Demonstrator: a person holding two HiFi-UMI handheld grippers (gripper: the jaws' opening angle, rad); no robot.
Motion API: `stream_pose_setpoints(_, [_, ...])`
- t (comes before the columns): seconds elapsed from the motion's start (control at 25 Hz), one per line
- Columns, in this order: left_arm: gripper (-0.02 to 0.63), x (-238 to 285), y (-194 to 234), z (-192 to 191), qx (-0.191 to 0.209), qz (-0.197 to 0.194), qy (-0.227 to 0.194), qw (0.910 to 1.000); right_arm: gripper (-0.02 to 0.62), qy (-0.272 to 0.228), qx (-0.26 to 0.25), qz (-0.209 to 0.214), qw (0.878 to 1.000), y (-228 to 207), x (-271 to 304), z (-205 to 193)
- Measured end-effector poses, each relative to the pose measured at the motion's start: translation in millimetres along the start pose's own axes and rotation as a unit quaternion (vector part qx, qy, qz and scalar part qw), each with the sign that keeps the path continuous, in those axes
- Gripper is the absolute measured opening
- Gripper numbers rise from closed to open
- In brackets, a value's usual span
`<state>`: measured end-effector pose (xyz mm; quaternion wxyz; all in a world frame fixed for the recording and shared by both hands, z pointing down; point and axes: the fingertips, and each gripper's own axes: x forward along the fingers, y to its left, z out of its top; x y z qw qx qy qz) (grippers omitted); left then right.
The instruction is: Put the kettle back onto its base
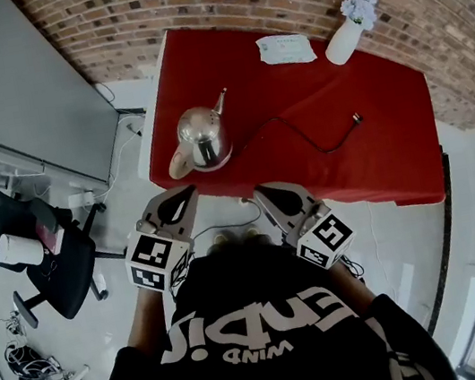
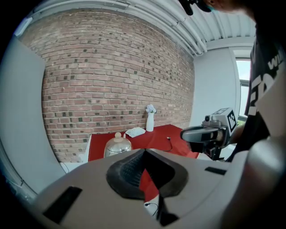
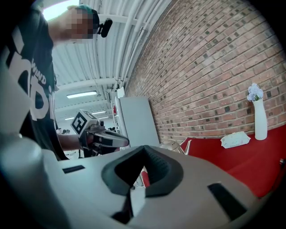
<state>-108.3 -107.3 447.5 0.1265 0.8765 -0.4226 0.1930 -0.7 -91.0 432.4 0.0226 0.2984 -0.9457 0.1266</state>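
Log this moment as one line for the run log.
left gripper shut, empty | right gripper shut, empty | both short of red table | metal kettle on its near left corner, untouched

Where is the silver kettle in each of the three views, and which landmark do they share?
Head view: kettle left of centre, at the red table's near left corner.
Left gripper view: kettle left of centre, at the table's left end.
Right gripper view: kettle small, near centre, at the table's left end.
Shared landmark: white vase with flowers.
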Motion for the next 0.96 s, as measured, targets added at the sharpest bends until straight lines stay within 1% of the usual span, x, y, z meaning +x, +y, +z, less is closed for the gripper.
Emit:
stream_pose_setpoints(0.16, [0.009, -3.0, 0.6, 0.4, 0.005, 0.004, -0.006, 1.0, 0.02, 0.002, 0.0, 0.002, 1.0, 3.8, 0.3, -0.6])
stream_pose_setpoints(0.52, [0.009, -9.0, -3.6, -3.8, -0.003, 0.001, 0.004, 1.0, 0.021, 0.002, -0.001, 0.007, 1.0, 9.5, 2.5, -0.9])
stream_pose_setpoints(0.64, [0.009, -9.6, -2.1, -2.8, 0.005, 0.006, -0.001, 1.0, 0.02, 0.001, -0.001, 0.009, 1.0, 10.4, 2.3, -0.8])
stream_pose_setpoints(0.8, [0.009, -11.7, -6.8, -1.1, 0.001, 0.0, 0.003, 1.0, 0.02, 0.001, -0.002, 0.011, 1.0, 12.9, 2.9, -0.1])
stream_pose_setpoints(0.96, [0.009, -12.8, -6.4, -4.1, 0.007, 0.0, 0.004, 1.0, 0.02, 0.002, -0.001, 0.013, 1.0, 15.1, 3.6, -0.1])
